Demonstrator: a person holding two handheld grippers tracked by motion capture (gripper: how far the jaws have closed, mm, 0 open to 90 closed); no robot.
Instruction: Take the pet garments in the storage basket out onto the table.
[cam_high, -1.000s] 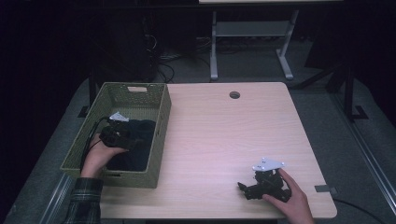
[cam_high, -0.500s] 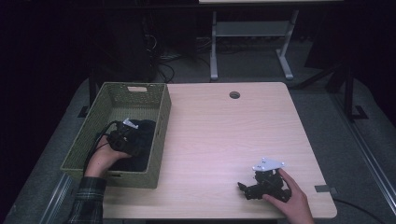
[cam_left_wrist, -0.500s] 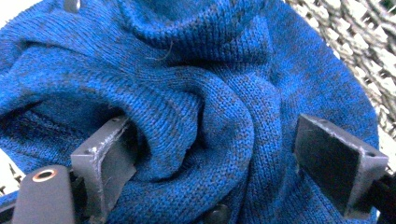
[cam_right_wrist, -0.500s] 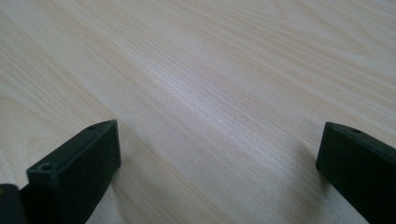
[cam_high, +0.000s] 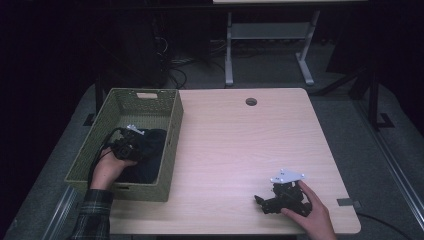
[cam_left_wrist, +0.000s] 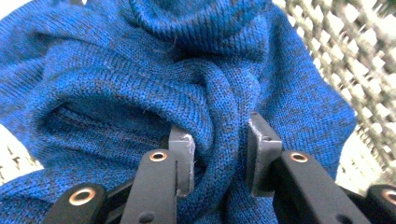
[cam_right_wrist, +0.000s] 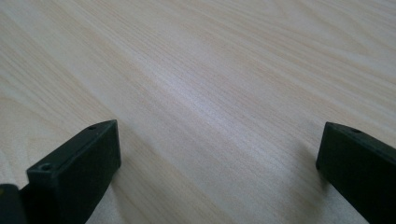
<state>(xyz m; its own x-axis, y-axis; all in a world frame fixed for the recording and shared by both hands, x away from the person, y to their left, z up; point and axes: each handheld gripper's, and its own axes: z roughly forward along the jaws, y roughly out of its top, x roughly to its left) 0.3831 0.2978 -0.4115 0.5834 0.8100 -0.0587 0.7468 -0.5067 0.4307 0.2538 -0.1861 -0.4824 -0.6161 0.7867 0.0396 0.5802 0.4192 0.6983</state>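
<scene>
Pinching blue knit garment (cam_left_wrist: 140, 79) inside green basket (cam_high: 167, 132): left gripper (cam_left_wrist: 218, 156); right gripper (cam_right_wrist: 217, 158) wide apart.

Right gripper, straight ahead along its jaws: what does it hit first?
Probably nothing: the right gripper lies open on the light wooden table, pointing across bare tabletop toward the green woven basket, far off.

We find the left gripper (cam_high: 131, 145) inside the basket (cam_high: 172, 132), which sits at the table's (cam_high: 240, 145) left edge. A fold of the knitted garment (cam_left_wrist: 140, 84) lies between its jaws, with the rest spread ahead of them and the basket wall beyond to their right. Well apart, near the table's front right corner, the right gripper (cam_high: 267, 202) rests on the tabletop, bare wood ahead of its jaws.
</scene>
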